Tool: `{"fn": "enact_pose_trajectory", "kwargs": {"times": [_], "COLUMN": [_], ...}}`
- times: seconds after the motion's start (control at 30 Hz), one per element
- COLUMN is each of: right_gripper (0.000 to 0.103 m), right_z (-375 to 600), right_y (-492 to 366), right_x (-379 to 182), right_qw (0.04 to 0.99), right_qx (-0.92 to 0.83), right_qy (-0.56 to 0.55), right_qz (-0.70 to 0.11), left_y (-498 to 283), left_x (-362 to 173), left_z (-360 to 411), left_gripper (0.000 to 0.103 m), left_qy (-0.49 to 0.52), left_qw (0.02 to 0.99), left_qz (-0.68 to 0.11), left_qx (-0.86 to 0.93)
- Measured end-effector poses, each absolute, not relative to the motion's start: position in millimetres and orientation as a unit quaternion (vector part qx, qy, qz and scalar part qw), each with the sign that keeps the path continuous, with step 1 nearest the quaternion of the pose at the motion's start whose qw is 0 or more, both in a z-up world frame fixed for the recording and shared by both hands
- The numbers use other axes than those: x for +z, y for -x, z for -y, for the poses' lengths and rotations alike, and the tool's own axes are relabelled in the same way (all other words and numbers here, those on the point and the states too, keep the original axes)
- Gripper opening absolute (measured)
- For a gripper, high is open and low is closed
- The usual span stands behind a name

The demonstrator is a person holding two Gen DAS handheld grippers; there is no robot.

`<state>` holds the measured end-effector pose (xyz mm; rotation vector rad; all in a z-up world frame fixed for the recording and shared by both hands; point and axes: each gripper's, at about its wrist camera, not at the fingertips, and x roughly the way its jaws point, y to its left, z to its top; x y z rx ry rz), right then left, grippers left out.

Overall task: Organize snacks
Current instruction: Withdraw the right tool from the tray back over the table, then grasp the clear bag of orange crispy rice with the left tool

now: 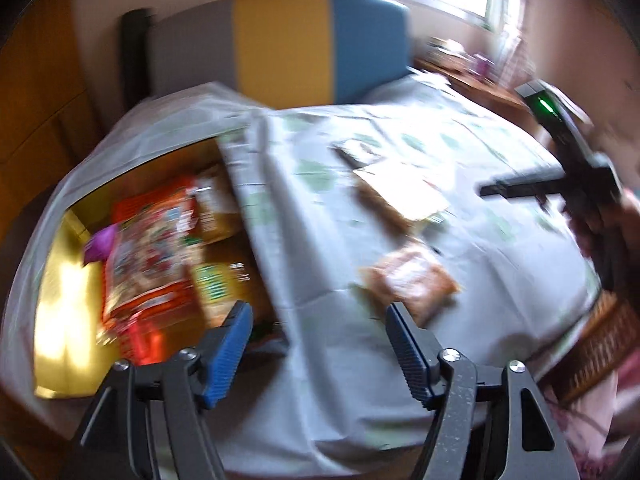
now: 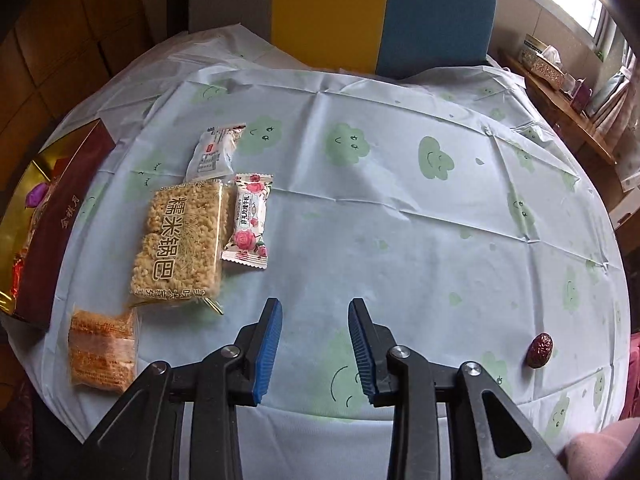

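In the blurred left wrist view, my left gripper [image 1: 320, 314] is open and empty above the table, between a gold-lined box [image 1: 64, 300] holding several snack packets [image 1: 148, 256] and an orange snack pack [image 1: 412, 280]. My right gripper [image 2: 315, 312] is open and empty over bare cloth. To its left lie a rice cracker pack [image 2: 182, 240], a rose-printed candy [image 2: 249, 220], a white packet [image 2: 216, 152] and the orange snack pack [image 2: 102, 352]. A red date [image 2: 540, 350] lies at the right. The box [image 2: 52, 224] shows at the left edge.
The round table has a pale blue cloth [image 2: 400, 200] with green cloud faces. A grey, yellow and blue chair [image 2: 360, 12] stands behind it. A wicker basket [image 1: 600, 344] sits at the right edge. The other gripper [image 1: 560, 168] shows at the right in the left wrist view.
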<state>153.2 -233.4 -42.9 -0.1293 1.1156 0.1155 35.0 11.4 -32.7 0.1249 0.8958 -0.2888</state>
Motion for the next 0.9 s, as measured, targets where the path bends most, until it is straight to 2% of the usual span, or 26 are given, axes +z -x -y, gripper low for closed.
{"fn": "enact_pose_trajectory", "kwargs": {"times": [0.27, 0.4, 0.63, 0.9], "right_gripper": [0.036, 0.036, 0.036, 0.037], "right_z": [232.4, 232.4, 237.1, 237.2], "right_y": [-153.2, -152.6, -155.4, -157.5], "right_x": [-40.8, -39.7, -38.9, -40.7], "right_qw": [0.846, 0.847, 0.848, 0.847], "right_qx": [0.057, 0.058, 0.052, 0.053], "right_qy": [0.053, 0.05, 0.038, 0.041], "right_qz": [-0.527, -0.526, -0.527, -0.528], "left_y": [-48.9, -59.2, -73.2, -85.1], "left_x": [-51.1, -60.6, -77.3, -89.5], "left_z": [40.9, 56.7, 81.8, 87.6], "left_gripper": [0.073, 0.077, 0.077, 0.078], "left_qy": [-0.146, -0.166, -0.206, -0.197], "left_qw": [0.857, 0.845, 0.822, 0.814], "left_qz": [-0.446, -0.448, -0.452, -0.46], "left_qx": [-0.214, -0.241, -0.28, -0.294]}}
